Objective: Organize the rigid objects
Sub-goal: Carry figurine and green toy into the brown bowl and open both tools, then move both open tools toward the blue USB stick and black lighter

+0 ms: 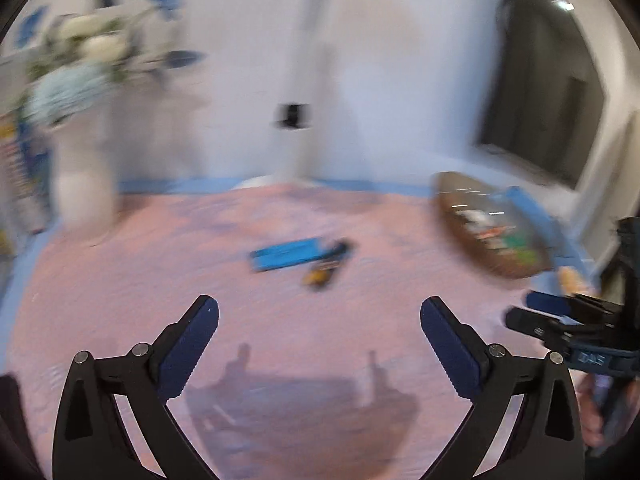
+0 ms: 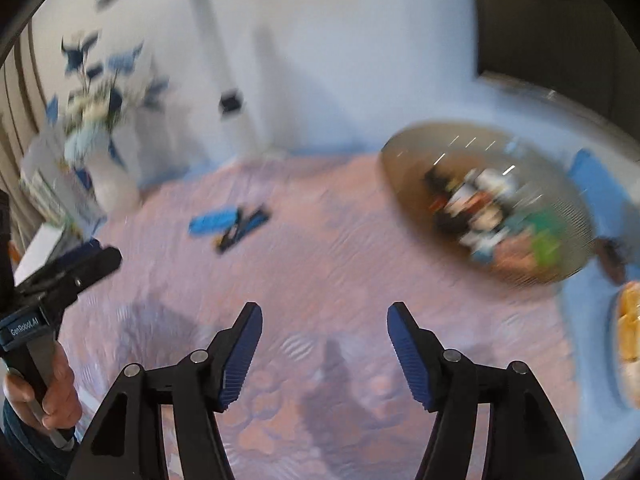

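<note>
**Both grippers empty, approaching loose items on the table**

Pink textured tablecloth with a blue border (image 2: pixel 360 240) covers the table; white wall behind it, dark panel on the right. Both views are motion-blurred.

Round brown woven basket (image 2: pixel 408 152) sits at the right of the cloth, already holding a jumble of small coloured items; too blurred to name them. White vase of blue and white flowers (image 1: pixel 84 184) stands far left. A plate of yellowish food (image 2: pixel 630 328) is cut off at the right edge.

The task's loose things lie mid-cloth, well apart from the basket: a flat bright-blue rectangular box (image 1: pixel 286 254) with 1 or 2 small dark-and-yellow stick-shaped pieces (image 1: pixel 324 274) just beside it, possibly touching.

Left gripper (image 1: pixel 320 344): released, jaws wide, nothing between them. Right gripper (image 2: pixel 324 348): released, partly spread, nothing held. A hand (image 2: pixel 52 392) grips the left tool's handle.

Step, as I judge it: reaching for the next pick, basket partly filled. Next move needs 1 gripper brought forward to straddle the blue box or a stick piece, low to the cloth, then closed. Risk: flat items may slide.
</note>
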